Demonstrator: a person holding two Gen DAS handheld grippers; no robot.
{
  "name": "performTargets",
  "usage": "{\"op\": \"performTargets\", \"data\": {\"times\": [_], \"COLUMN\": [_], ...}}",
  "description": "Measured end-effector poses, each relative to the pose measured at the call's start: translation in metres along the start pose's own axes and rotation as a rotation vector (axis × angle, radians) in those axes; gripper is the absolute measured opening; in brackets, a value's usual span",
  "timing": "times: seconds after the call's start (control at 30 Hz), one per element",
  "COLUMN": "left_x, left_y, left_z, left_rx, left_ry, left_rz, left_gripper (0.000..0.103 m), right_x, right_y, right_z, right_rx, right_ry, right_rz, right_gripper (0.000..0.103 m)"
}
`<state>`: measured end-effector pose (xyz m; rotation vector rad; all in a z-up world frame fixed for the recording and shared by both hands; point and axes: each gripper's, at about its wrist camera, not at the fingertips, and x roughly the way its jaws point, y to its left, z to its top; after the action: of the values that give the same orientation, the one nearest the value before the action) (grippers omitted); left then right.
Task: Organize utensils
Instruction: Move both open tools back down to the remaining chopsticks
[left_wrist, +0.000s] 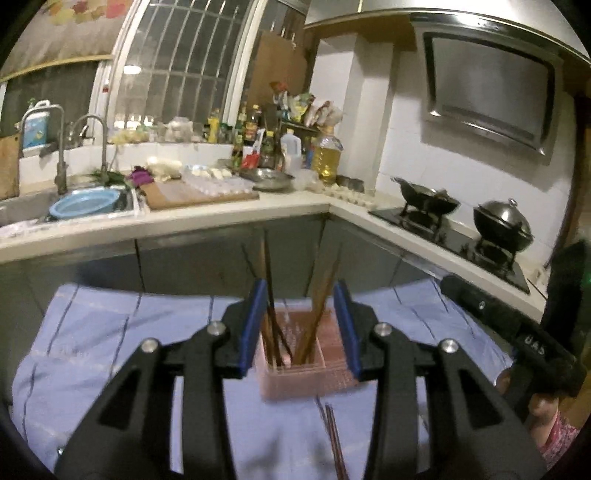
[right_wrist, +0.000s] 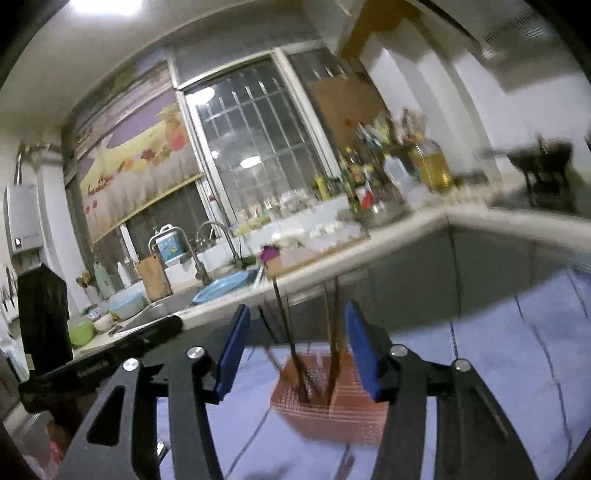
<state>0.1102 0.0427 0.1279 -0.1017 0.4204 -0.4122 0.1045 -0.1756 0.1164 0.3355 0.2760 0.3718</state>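
A pink slotted utensil holder (left_wrist: 314, 376) stands on a blue cloth (left_wrist: 110, 350). Several brown chopsticks (left_wrist: 321, 295) stand upright in it. A loose pair of chopsticks (left_wrist: 334, 439) lies on the cloth in front of the holder. My left gripper (left_wrist: 301, 328) is open and empty, its blue pads to either side of the holder, nearer the camera. My right gripper (right_wrist: 299, 350) is open and empty above and in front of the same holder (right_wrist: 332, 402), whose chopsticks (right_wrist: 334, 325) show between its pads. The right gripper's body shows at the right edge of the left wrist view (left_wrist: 517, 332).
A kitchen counter (left_wrist: 221, 218) runs behind the cloth, with a sink and blue basin (left_wrist: 83, 205), a cutting board (left_wrist: 199, 192), bottles and an oil jug (left_wrist: 327, 155). A stove with two black woks (left_wrist: 502, 225) sits on the right.
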Motion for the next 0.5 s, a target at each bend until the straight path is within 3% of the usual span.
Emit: {"op": "performTargets", "data": {"times": [0.13, 0.2, 0.27, 0.5], "left_x": [0.004, 0.016, 0.023, 0.017], "left_y": [0.001, -0.002, -0.007, -0.036], "left_z": [-0.064, -0.106, -0.135, -0.192], "left_rx": [-0.017, -0.039, -0.046, 0.000], "left_ry": [0.157, 0.291, 0.371, 0.469], "left_rz": [-0.022, -0.050, -0.052, -0.063], "left_gripper": [0.036, 0.036, 0.036, 0.036], "right_x": [-0.001, 0.004, 0.002, -0.019], "right_y": [-0.013, -0.018, -0.022, -0.040], "right_z": [-0.076, -0.112, -0.141, -0.158], "right_rx": [0.005, 0.014, 0.032, 0.112], "right_ry": [0.257, 0.388, 0.464, 0.474], "right_rz": [-0.087, -0.107, -0.126, -0.174], "right_gripper": [0.026, 0.022, 0.022, 0.022]}}
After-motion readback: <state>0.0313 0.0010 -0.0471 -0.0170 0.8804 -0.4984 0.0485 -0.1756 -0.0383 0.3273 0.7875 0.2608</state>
